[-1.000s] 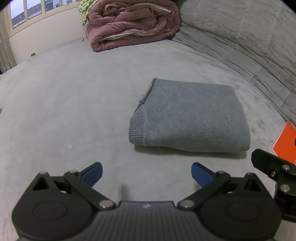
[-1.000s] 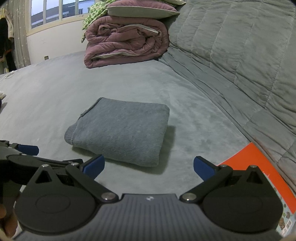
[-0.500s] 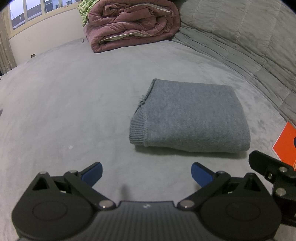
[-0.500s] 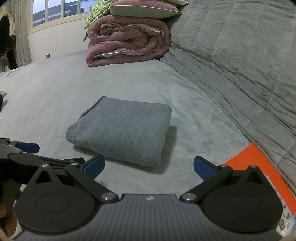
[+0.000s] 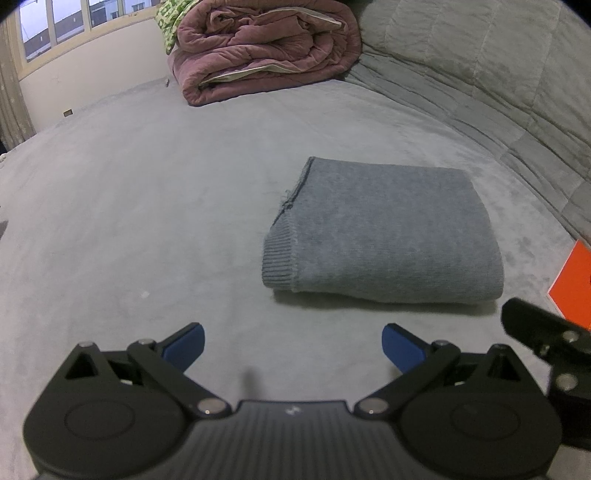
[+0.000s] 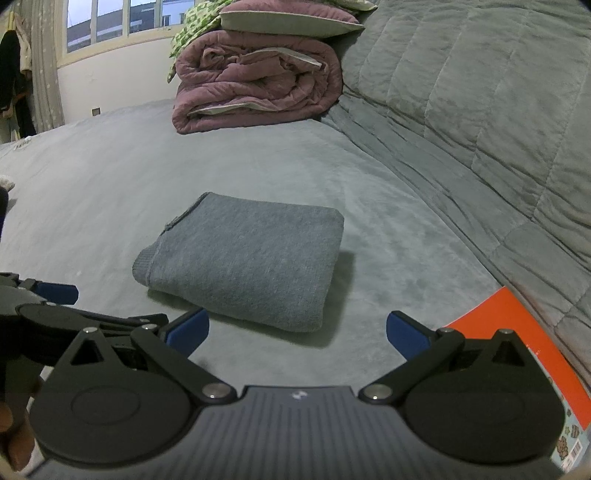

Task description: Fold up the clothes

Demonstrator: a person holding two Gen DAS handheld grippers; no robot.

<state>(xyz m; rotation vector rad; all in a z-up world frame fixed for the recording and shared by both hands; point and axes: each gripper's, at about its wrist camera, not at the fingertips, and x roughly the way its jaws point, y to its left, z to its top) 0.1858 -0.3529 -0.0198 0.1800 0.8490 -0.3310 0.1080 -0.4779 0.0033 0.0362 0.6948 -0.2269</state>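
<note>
Grey sweater [image 5: 384,240] lies folded on the bed [image 5: 147,206] — both grippers [image 5: 293,345] [image 6: 297,332] hover short of it, jaws wide, empty.

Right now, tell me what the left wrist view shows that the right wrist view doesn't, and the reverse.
Only the left view shows the left gripper from behind, jaws spread. Only the right view shows a pillow on top of the quilt, clothes hanging by the window, and the right gripper open. Both share the folded gray sweater on the bed, the rolled maroon quilt and the orange box.
</note>
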